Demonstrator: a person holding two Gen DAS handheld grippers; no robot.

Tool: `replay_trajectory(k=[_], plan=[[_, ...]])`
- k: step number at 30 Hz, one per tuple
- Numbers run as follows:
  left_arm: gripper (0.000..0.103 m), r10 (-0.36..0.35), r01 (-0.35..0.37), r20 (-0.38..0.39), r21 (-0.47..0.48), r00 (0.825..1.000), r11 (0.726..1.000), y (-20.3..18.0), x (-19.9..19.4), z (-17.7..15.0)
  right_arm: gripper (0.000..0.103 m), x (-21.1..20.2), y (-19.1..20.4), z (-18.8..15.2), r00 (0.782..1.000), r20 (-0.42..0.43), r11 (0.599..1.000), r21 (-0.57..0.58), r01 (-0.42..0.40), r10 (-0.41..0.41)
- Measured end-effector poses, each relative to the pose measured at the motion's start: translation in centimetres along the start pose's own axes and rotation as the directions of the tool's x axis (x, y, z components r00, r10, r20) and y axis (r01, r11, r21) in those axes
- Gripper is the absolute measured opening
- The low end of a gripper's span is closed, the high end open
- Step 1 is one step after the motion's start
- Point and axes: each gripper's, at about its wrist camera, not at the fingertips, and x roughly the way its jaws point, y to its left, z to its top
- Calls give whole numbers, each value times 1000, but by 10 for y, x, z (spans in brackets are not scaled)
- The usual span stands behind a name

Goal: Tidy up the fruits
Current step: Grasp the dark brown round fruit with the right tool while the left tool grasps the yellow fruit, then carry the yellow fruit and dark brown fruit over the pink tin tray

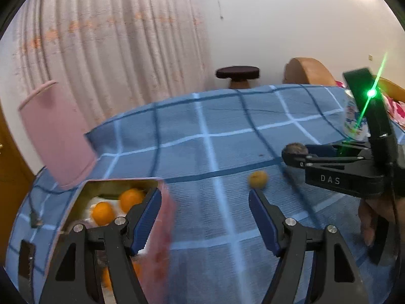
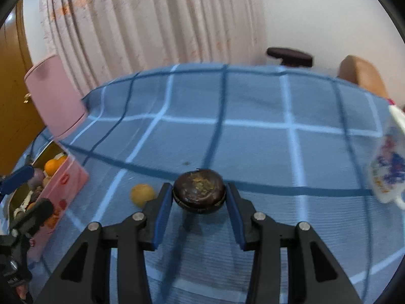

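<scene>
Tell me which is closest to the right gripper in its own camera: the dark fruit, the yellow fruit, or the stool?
1. Dark fruit: held between the fingers.
2. Yellow fruit: just left, on the blue cloth.
3. Stool: far back, past the cloth.

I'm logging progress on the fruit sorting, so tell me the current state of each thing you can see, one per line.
Left gripper: open, empty, beside the box.
Right gripper: shut on the dark fruit.
Dark fruit: held, lifted off the cloth.
Yellow fruit: loose on the blue checked cloth, not yet boxed.
Pink box: lid open, holding oranges and other fruit.
Patterned cup: on the cloth at the right edge; contents cannot be seen.
</scene>
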Motion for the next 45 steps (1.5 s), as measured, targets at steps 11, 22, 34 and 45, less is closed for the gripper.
replay_trajectory(k=[11,22,34,45], plan=[[65,-147,137,-161,-70,976,988,-32,81,15,46,-13,-22,-3,998,45,998,45,31,-33],[30,-226,207,-187,-118,956,971,-31,88,15,45,-18,-10,-5,997,77,1000,4,-7,6],[30,-190,181,-82,-109,978,977,-21,61,14,45,-31,-2,-8,989,146,1000,-29,-11,15],[30,-126,126,8,-65,992,990,-24,41,13,45,-46,5,-12,976,218,998,-62,-11,24]])
